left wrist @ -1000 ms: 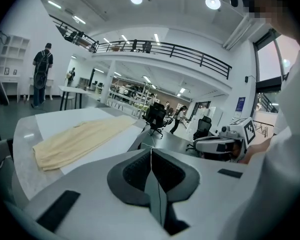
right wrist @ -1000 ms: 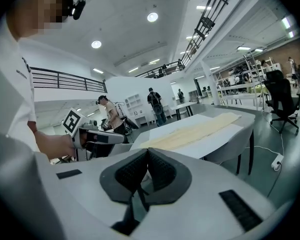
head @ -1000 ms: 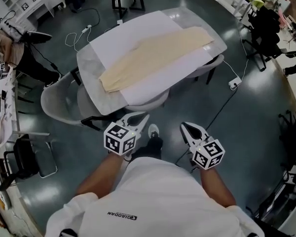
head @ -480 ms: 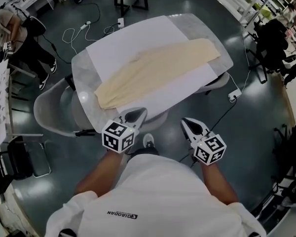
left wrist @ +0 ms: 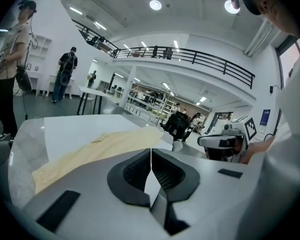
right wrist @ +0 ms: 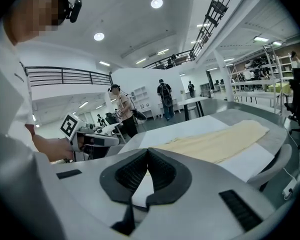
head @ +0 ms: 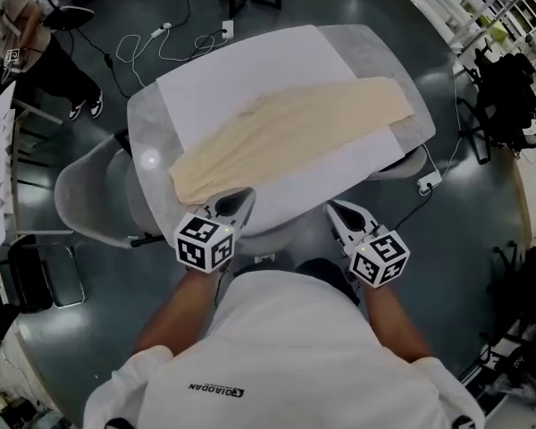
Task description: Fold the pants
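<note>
The left gripper, jaws pressed together on nothing, hovers at the tabletop's near edge, just beside the near-left end of the beige pants, which lie flat toward the far-right corner, while the right gripper, likewise closed and empty, hangs short of that edge.

Bright overhead ceiling lights, strong fisheye distortion, dark vignetted corners.

The left gripper has its jaws together before cream pants lying on a white sheet.
</note>
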